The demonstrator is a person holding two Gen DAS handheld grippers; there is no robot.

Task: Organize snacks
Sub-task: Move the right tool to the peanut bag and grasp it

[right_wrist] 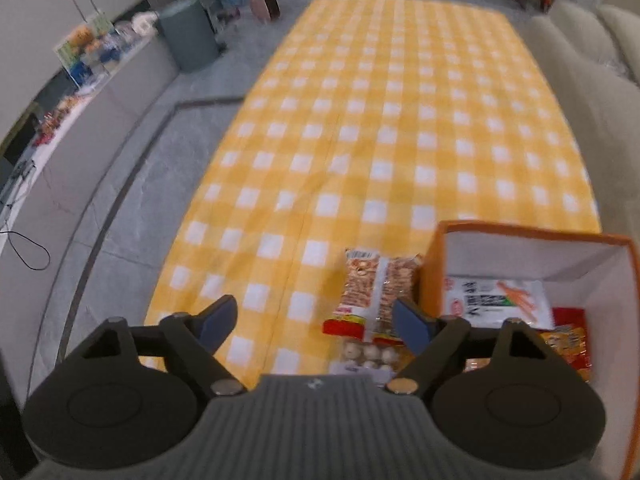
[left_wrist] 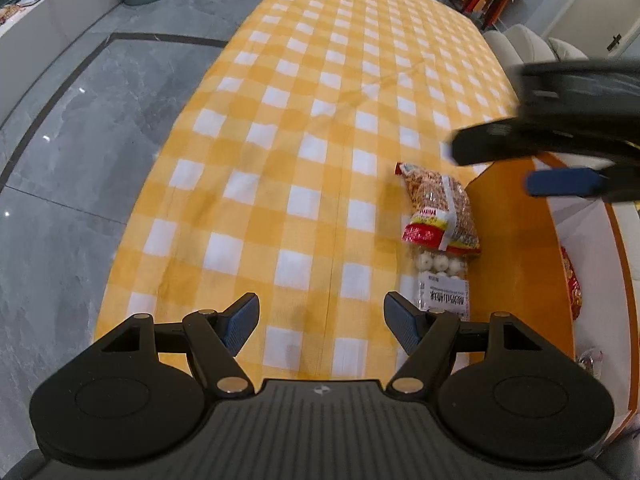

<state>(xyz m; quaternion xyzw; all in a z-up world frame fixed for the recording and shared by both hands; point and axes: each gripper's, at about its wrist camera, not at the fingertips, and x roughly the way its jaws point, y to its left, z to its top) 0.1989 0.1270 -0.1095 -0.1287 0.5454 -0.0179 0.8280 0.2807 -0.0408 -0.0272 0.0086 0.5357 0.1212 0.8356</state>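
Note:
A clear bag of peanuts with a red label (left_wrist: 440, 208) (right_wrist: 376, 300) lies on the yellow checked tablecloth (left_wrist: 304, 128), against the left wall of an orange box (left_wrist: 516, 248) (right_wrist: 432, 264). A pack of white round sweets (left_wrist: 440, 276) (right_wrist: 370, 354) lies just below it, partly under the peanut bag. My left gripper (left_wrist: 320, 324) hovers open over bare cloth, left of both packs. My right gripper (right_wrist: 316, 320) (left_wrist: 494, 166) is open above the packs and the box edge, holding nothing. Inside the box lie a white packet (right_wrist: 500, 300) and a red-orange packet (right_wrist: 568, 340) (left_wrist: 570, 280).
The table runs far ahead under the cloth. Grey tiled floor (left_wrist: 80, 140) drops off along its left edge. A grey bin (right_wrist: 192, 36) and a low counter (right_wrist: 80, 100) stand at the far left; a pale sofa (right_wrist: 580, 80) lines the right side.

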